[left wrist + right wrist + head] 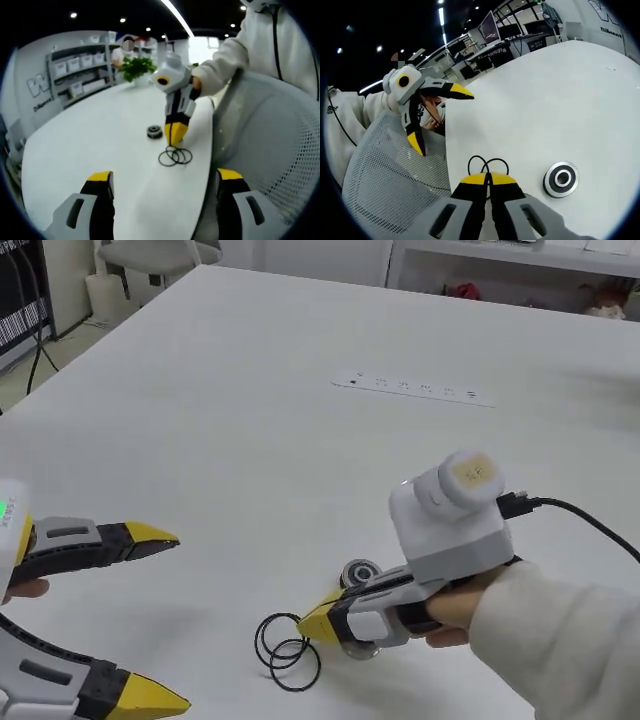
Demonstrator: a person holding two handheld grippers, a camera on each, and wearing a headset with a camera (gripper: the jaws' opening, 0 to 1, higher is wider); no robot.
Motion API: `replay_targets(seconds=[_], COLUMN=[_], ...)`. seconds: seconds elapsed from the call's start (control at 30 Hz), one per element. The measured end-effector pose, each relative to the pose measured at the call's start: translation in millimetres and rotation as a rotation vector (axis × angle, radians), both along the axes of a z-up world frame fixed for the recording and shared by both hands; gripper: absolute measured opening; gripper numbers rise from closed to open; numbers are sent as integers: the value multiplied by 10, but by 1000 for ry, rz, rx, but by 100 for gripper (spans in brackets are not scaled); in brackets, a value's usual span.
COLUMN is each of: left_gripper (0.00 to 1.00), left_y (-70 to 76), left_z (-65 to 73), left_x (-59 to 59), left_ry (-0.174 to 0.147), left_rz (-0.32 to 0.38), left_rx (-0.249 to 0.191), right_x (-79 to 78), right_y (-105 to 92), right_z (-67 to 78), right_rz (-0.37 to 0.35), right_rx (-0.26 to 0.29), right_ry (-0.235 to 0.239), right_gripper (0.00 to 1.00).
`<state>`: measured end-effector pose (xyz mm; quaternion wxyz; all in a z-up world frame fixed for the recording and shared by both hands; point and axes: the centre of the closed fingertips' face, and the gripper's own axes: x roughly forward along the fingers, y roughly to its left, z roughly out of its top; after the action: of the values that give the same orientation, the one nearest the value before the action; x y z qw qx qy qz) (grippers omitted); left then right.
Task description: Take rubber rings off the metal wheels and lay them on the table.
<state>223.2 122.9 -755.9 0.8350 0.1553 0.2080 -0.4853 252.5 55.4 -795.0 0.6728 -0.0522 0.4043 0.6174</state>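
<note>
A white table [250, 410] takes up most of the workspace, with a white power strip [413, 388] lying toward its far side and shelves [75, 70] along the room's wall behind. Near the table's front edge, a small tangle of black rubber rings [288, 650] lies flat on the surface. The right gripper [318, 622], held in a sleeved hand, points at them with its yellow-tipped jaws pressed together. The tips touch the edge of the rings, but whether a ring is nipped between them cannot be told. A metal wheel [360, 572] sits on the table just behind that gripper, apart from the rings. The left gripper [165, 620] hovers off to the side, its jaws spread wide and empty. A mesh chair [270, 150] stands at the table's edge.
</note>
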Motion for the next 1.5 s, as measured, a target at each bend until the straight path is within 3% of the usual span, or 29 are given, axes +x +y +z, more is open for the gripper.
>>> replay_targets(seconds=[0.57, 0.97, 1.5], left_gripper=[84, 84, 83], left_y=[41, 12, -46], left_z=[8, 45, 129], left_x=[6, 33, 124], left_ry=[3, -1, -12], left_rz=[12, 0, -26], left_rx=[4, 7, 6], right_x=[38, 213, 371], right_y=[-35, -191, -482], right_z=[-44, 123, 240], right_rz=[20, -32, -80], right_rx=[-16, 17, 51], right_ry=[-51, -99, -182], right_gripper=[7, 9, 17])
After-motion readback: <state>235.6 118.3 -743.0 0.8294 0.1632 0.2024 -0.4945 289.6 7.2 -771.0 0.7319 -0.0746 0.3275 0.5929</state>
